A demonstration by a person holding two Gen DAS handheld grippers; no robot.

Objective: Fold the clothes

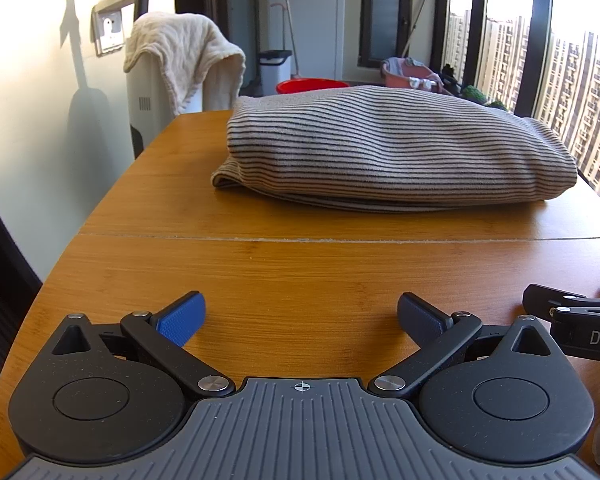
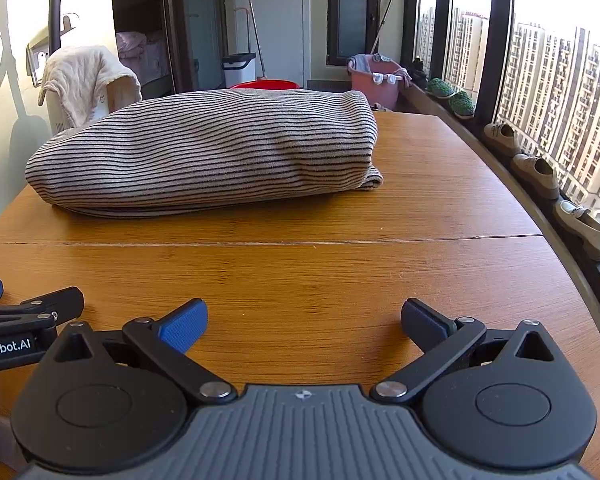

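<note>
A striped sweater point(image 1: 392, 148) lies folded in a thick bundle on the wooden table point(image 1: 300, 272). In the left wrist view it sits in the middle and right of the frame, above the line that runs across the table. In the right wrist view the same sweater point(image 2: 204, 152) is in the middle and left of the frame.

The left gripper point(image 1: 300, 318) is at the bottom of its view, low over the bare table. Its two blue fingers point(image 1: 182, 320) are wide apart and hold nothing. The right gripper point(image 2: 304, 324) is at the bottom of its view too, with its fingers point(image 2: 184, 326) also wide apart and nothing between them. Both grippers are well apart from the sweater.

A cream towel point(image 1: 180, 56) hangs over a white thing in the upper left. A red tub point(image 1: 310, 85) peeks out behind the sweater. Shoes point(image 2: 540, 172) line the window ledge on the right.
</note>
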